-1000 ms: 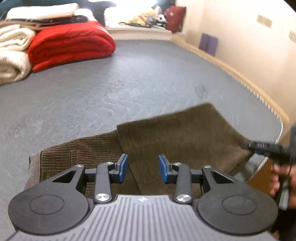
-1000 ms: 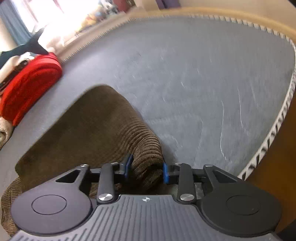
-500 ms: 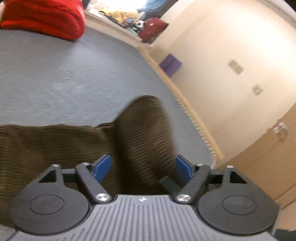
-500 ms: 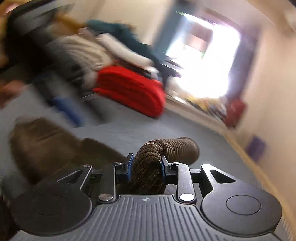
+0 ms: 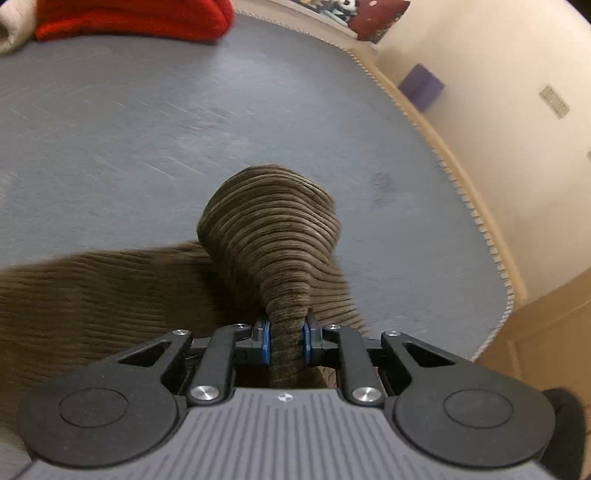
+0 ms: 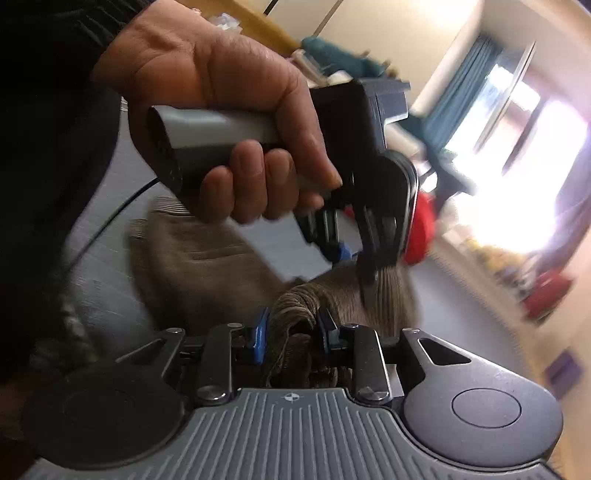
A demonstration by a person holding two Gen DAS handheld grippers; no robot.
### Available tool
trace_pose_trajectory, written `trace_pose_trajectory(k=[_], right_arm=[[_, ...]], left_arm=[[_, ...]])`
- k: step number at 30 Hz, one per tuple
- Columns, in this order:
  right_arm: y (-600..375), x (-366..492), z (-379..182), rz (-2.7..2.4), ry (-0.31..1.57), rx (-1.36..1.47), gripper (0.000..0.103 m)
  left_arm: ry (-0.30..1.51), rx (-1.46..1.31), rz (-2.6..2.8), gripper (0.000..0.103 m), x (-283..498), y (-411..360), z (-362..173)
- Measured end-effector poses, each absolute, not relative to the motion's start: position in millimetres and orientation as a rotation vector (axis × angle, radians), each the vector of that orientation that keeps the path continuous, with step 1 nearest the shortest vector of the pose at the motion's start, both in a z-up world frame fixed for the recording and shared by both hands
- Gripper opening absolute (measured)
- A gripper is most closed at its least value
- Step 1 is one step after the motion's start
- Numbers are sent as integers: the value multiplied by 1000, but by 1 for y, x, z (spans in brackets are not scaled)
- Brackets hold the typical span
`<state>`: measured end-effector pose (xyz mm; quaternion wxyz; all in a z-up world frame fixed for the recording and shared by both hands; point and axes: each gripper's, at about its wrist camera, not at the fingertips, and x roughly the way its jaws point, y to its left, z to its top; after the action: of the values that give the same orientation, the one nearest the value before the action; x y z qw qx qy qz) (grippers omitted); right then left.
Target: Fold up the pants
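The left gripper (image 5: pixel 287 341), its jaws closing, pinches a bunched fold of the brown ribbed corduroy pants (image 5: pixel 110 295), which lie spread on the grey quilted mattress (image 5: pixel 147 129). The right gripper (image 6: pixel 291 334) has its jaws clamped on another bunch of the same fabric. In the blurred right view, a person's hand (image 6: pixel 236 122) grips what seems the other gripper's grey handle (image 6: pixel 214 136) above the cloth.

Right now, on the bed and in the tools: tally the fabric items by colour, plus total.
Brown: 1, corduroy pants, pinched in the left tool, whose jaws are closing, and in the right tool
Red: 1, folded blanket
Cream: 1, rolled blanket, mostly out of frame
Total: 3
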<state>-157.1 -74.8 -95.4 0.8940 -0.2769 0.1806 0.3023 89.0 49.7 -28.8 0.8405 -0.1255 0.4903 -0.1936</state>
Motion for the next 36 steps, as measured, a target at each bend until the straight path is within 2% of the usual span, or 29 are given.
trace_pose_trajectory(k=[6,8,10,11,13,14,20,22,24,25,27,29,32,34,36], right_arm=[[-73,-153,-63,970,473,-212,30],[-72,-146,-64,988,521,-151,30],[-73,-134,-63,960,554,-84,33],[-72,-128,-65,935,566,-52,34],[-74,-108,-63,863,612,22,36],[-74,-98,-62,812,624,41,37],[-53,-50,-83,616,717,111,40],[-33,-37,-114,602,853,-15,34],[-14,-30,-156,553,1022,-218,34],[-13,-32,-166,533,1032,-252,34],[-13,-31,-159,522,1026,-206,34],[-24,-30,-146,522,1025,-164,33],[-50,-20,-117,422,917,-11,34],[-61,-5,-100,337,834,114,39],[-58,14,-93,341,792,148,39]], left_arm=[[965,-186,-261,18,85,151,-9],[976,-175,-164,27,86,189,-20],[1012,-194,-1,28,84,227,-36],[1032,-197,64,39,83,239,-41],[1027,-218,139,51,78,260,-40],[1002,-235,146,52,74,264,-36],[949,-259,-121,52,53,239,-29],[955,-207,-243,52,48,215,-29],[975,-159,-360,52,40,191,-34],[990,-128,-413,51,37,179,-37],[1024,-38,-500,51,30,153,-48],[1072,57,-548,46,23,136,-70],[1222,259,-500,41,20,119,-116],[1217,245,-510,40,22,119,-113],[1208,152,-514,40,26,130,-107]])
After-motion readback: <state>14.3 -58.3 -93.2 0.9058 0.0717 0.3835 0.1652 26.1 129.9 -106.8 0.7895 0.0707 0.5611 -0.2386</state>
